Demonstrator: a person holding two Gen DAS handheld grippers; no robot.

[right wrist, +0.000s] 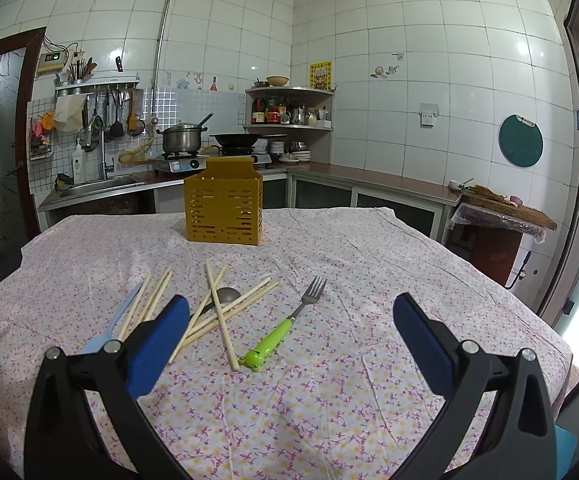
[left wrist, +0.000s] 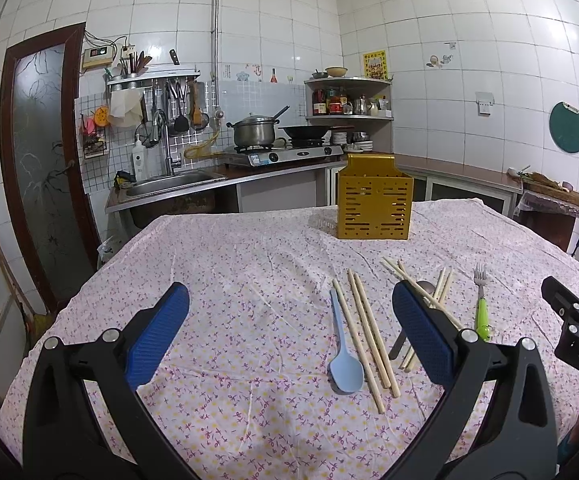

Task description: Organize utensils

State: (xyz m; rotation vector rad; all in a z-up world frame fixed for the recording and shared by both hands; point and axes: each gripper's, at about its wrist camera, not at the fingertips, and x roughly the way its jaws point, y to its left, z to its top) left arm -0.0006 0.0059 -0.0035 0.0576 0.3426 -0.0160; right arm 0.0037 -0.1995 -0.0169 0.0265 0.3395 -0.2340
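A yellow perforated utensil holder [left wrist: 374,208] [right wrist: 223,213] stands at the far side of the table. Loose on the flowered cloth lie several wooden chopsticks [left wrist: 365,332] [right wrist: 221,312], a light blue spoon [left wrist: 343,354] [right wrist: 105,334], a metal spoon [right wrist: 225,295] partly under the chopsticks, and a fork with a green frog handle [left wrist: 482,308] [right wrist: 285,326]. My left gripper [left wrist: 289,316] hovers open above the cloth, left of the utensils. My right gripper [right wrist: 289,324] hangs open over the fork and holds nothing.
The table [left wrist: 249,248] carries a pink flowered cloth and drops off at its edges. Behind it run a counter with a sink [left wrist: 173,184], a stove with a pot [left wrist: 253,132] and a wok, and a corner shelf [left wrist: 349,96].
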